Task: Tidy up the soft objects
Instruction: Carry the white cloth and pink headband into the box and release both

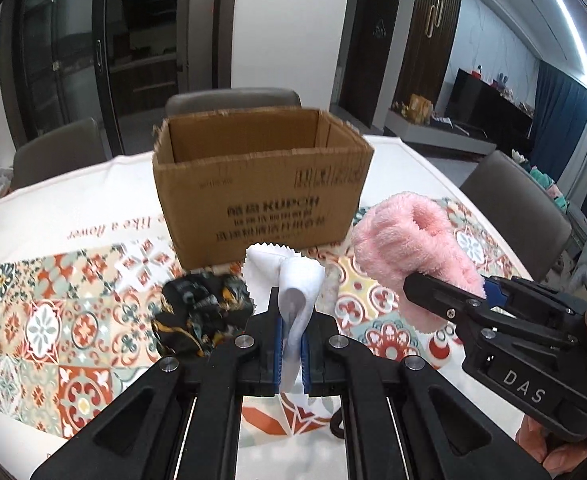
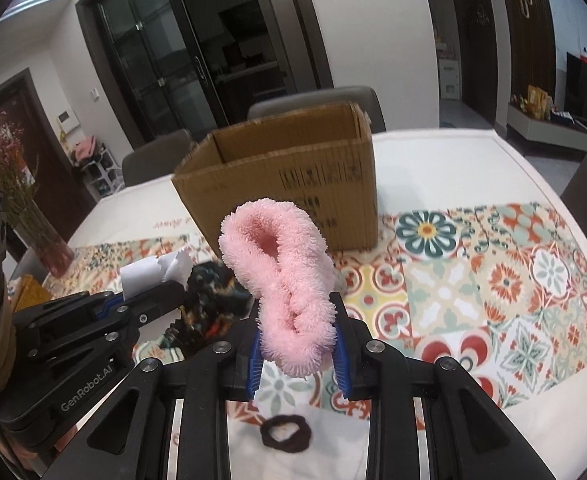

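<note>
Looking forward along both tools, the open cardboard box is found straight ahead of each, standing upright on the patterned tablecloth with its mouth facing up, and it is on this relation that the coming move is judged to turn. The left gripper is clamped on a white cloth, which is pinched between the blue pads and stands up out of them with its pinked edge toward the box. The right gripper is clenched on a pink fluffy band, whose long axis runs upward and slightly away from the pads, its looped end held above the table and short of the box's near wall. Both loads are carried clear of the cloth-covered table. From the left wrist view the box lies dead ahead, while the right gripper with its pink band is seen off to the right of the box's near corner; the left tool is therefore judged to be the better lined up, though which is nearer cannot be told with certainty. A dark patterned scarf lies crumpled on the table just left of the white cloth, between the tools and the box, and a dark hair tie rests flat below the right gripper; neither is held. Each load would have to be lifted over the near rim before being let go.
</note>
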Demonstrator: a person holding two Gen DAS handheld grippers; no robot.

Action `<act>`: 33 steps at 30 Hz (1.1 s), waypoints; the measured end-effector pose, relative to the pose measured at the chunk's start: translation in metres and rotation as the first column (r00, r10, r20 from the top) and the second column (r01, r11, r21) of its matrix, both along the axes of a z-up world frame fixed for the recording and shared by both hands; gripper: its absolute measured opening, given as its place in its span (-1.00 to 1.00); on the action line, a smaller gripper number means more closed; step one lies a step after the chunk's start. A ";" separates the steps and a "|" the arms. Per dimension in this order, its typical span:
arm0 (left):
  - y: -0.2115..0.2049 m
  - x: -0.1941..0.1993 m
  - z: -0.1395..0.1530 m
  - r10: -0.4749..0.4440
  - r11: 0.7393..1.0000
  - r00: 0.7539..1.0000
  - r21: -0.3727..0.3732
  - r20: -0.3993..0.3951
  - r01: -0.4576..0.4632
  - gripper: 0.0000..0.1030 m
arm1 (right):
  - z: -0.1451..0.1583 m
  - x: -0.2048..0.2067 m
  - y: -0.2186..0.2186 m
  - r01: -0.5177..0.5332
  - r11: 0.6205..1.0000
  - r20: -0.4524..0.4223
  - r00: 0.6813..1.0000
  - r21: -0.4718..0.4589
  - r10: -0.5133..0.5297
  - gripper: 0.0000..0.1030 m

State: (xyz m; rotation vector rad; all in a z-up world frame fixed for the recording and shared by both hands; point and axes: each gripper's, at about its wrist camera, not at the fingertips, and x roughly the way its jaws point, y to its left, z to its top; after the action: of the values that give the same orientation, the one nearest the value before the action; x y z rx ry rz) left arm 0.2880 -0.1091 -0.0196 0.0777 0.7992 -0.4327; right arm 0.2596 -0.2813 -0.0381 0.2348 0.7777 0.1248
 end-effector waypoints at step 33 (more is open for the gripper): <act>0.000 0.106 0.085 0.064 0.998 0.982 -0.013 0.179 -0.062 -0.83 | 0.079 0.118 -0.006 -0.053 0.997 0.168 0.985 0.050 0.043 -0.42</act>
State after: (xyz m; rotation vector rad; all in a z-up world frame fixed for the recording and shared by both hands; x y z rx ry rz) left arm 0.3940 -0.1089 0.0654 0.0833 0.6209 -0.3631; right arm 0.3776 -0.2873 0.0412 0.2542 0.6143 0.2088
